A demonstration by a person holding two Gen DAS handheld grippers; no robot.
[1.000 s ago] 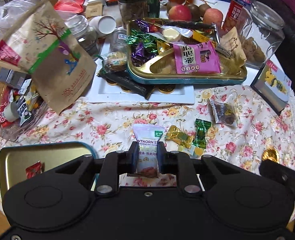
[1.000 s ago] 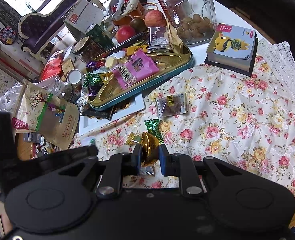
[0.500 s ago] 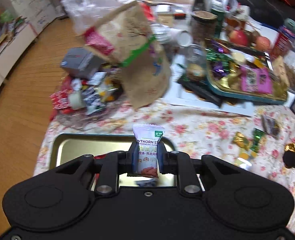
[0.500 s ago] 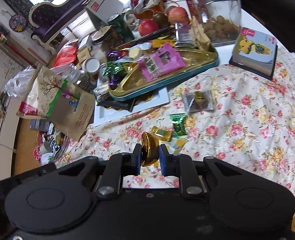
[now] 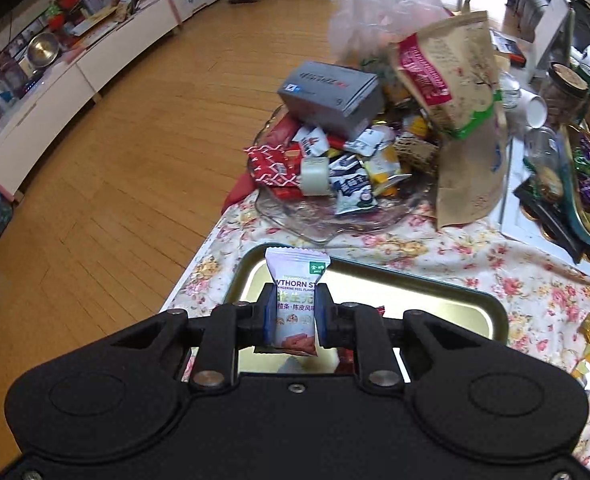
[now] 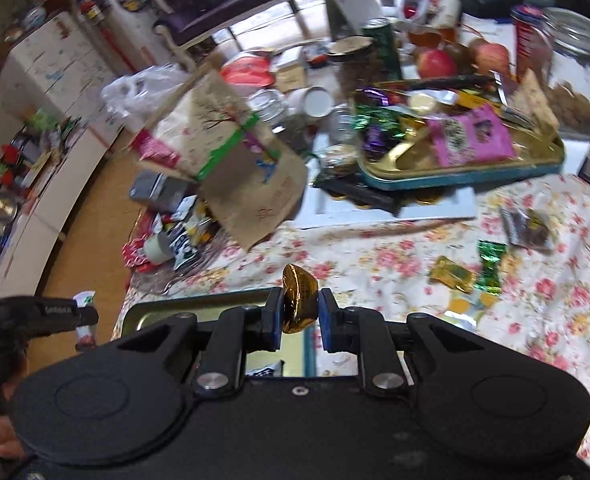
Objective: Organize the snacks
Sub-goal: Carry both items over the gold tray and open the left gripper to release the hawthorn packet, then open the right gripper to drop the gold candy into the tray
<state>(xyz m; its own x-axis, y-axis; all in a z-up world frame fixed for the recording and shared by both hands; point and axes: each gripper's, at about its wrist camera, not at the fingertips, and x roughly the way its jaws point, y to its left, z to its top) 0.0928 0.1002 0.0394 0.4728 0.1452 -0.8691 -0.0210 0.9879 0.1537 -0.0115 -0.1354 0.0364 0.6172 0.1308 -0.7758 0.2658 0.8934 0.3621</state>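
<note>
Left gripper (image 5: 295,316) fingers pinch a hawthorn packet (image 5: 296,300) over the gold tray (image 5: 447,300); right gripper (image 6: 299,314) fingers pinch a gold coin (image 6: 298,303), green candy (image 6: 490,266) at 2 o'clock.

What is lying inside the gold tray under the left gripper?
In the gold tray only a red wrapper peeks out beside the left gripper, which holds a white snack packet. The gripper body covers the tray's near part, so anything else there is hidden.

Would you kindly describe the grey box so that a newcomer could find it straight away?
Start at the floral tablecloth and go to the glass dish heaped with snack packets at its far left corner. The grey box lies tilted on top of that heap, beside the brown paper bag. It is the only plain grey, hard-edged carton among bright soft wrappers.
</note>
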